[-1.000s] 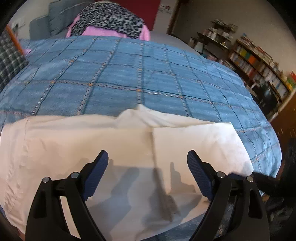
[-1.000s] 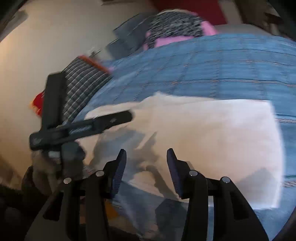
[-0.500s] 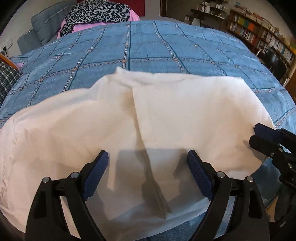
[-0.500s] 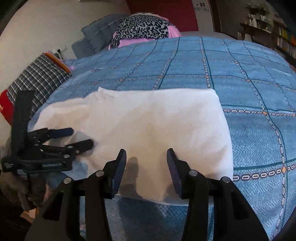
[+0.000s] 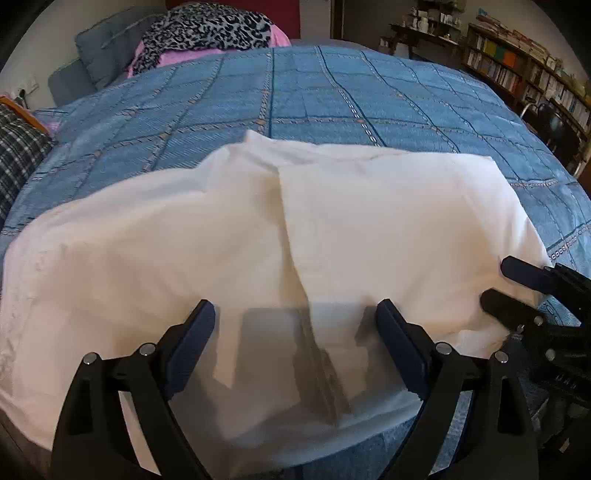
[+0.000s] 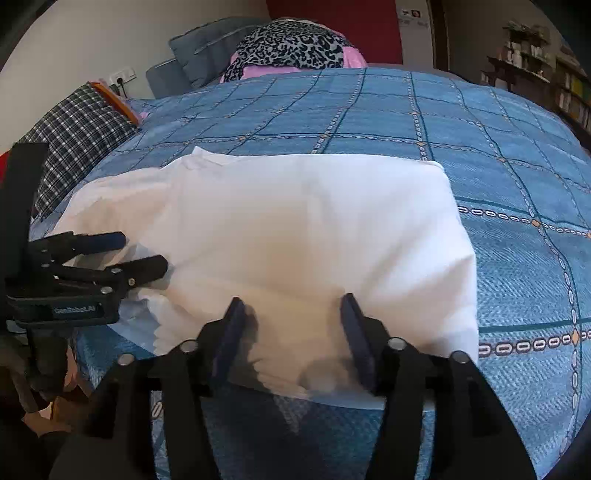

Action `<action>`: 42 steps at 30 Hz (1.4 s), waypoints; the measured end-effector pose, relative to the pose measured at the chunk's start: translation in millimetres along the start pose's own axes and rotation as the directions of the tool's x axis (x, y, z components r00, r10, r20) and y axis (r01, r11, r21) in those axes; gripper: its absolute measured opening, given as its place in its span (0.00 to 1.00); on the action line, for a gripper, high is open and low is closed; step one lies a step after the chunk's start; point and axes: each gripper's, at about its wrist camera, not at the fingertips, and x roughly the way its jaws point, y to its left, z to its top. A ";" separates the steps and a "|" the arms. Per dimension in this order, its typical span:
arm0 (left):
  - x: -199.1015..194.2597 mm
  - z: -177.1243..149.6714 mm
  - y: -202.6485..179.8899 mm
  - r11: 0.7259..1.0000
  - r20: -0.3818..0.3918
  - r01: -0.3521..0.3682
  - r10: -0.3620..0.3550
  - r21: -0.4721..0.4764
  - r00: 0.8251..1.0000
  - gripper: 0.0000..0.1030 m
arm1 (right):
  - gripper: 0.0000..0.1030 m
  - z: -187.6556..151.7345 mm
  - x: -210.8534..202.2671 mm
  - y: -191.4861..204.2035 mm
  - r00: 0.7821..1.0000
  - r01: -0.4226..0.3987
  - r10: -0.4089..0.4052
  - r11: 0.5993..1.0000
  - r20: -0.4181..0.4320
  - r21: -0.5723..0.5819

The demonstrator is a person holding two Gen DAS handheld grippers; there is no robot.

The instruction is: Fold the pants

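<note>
White pants (image 5: 258, 240) lie flat across the near part of a blue patterned bedspread (image 5: 314, 103), with a seam down the middle. My left gripper (image 5: 295, 332) hovers wide open above the near edge of the pants, nothing between its fingers. In the right wrist view the same pants (image 6: 295, 229) fill the middle, and my right gripper (image 6: 291, 328) hangs over their near edge with its jaws opening and only cloth below them. The right gripper (image 5: 517, 291) also shows at the right edge of the left wrist view, the left gripper (image 6: 129, 254) at the left of the right wrist view.
A leopard-print and pink pile (image 5: 207, 33) and grey pillows (image 5: 99, 48) lie at the head of the bed. A plaid cushion (image 6: 77, 129) sits to the left. Bookshelves (image 5: 517, 62) line the right wall. The bed's near edge runs just below the pants.
Both grippers have dropped closer to the pants and tilted downward. The right gripper's jaws have spread wider. The pants lie as before.
</note>
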 end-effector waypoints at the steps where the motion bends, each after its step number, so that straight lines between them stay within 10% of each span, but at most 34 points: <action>1: -3.4 -0.9 0.5 1.000 0.006 -0.009 0.009 -0.001 1.000 0.88 | 0.61 -0.4 0.0 2.4 1.000 0.001 -0.001 1.000 0.000 -0.008; 21: -58.2 -19.5 94.0 0.960 0.058 -0.154 0.172 -0.235 0.983 0.94 | 0.69 -2.9 -0.3 16.1 0.998 0.062 -0.062 0.997 0.006 -0.048; 30: -93.5 -54.5 168.5 0.886 0.006 -0.182 0.204 -0.427 0.979 0.94 | 0.71 -3.1 0.1 15.5 0.998 0.061 -0.061 0.997 0.009 -0.045; 34: -108.0 -73.4 194.4 0.856 0.025 -0.066 0.091 -0.513 0.996 0.94 | 0.73 -3.5 0.1 16.0 0.998 0.061 -0.061 0.997 0.011 -0.050; 42: -117.3 -94.8 219.4 0.788 -0.008 -0.134 0.162 -0.601 0.987 0.94 | 0.73 -3.7 -0.3 14.7 0.998 0.058 -0.057 0.997 0.015 -0.052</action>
